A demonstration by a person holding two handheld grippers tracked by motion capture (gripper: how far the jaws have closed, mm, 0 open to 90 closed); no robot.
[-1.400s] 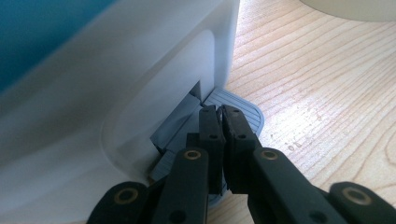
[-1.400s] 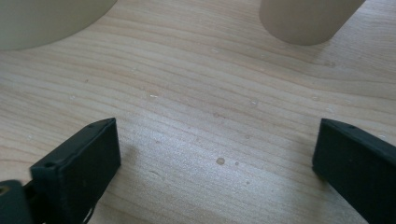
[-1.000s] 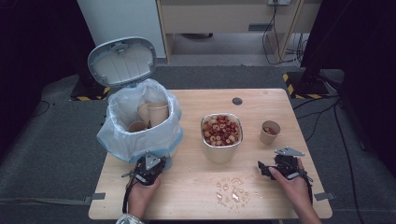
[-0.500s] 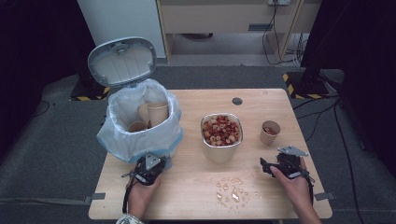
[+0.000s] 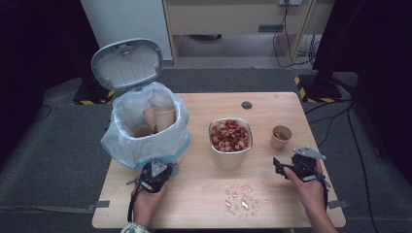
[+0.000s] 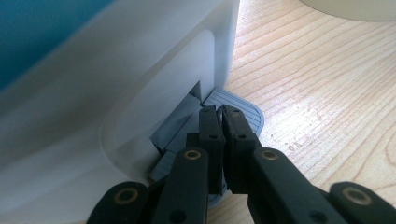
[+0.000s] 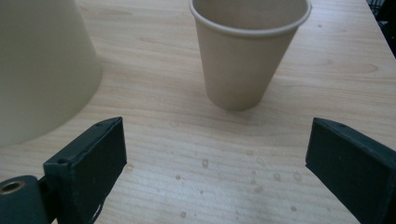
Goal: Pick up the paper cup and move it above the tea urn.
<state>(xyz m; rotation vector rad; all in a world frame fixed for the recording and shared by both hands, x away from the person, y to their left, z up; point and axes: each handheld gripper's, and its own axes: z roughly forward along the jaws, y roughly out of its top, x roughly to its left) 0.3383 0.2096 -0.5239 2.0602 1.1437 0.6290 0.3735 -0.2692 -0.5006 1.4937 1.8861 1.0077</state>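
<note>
Your left gripper (image 6: 219,116) is closed and pressing the grey pedal (image 6: 243,109) of the bin (image 5: 145,141) just ahead, so its lid (image 5: 127,63) stands open with cups already inside. Your right gripper (image 7: 215,154) is spread wide, empty, the last paper cup (image 7: 247,51) upright just beyond its jaws and yet to be grabbed and binned. No readable writing anywhere.

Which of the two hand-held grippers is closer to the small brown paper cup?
The right gripper, open just in front of the small brown paper cup. The left gripper is far across the table, shut at the bin's grey pedal.
</note>
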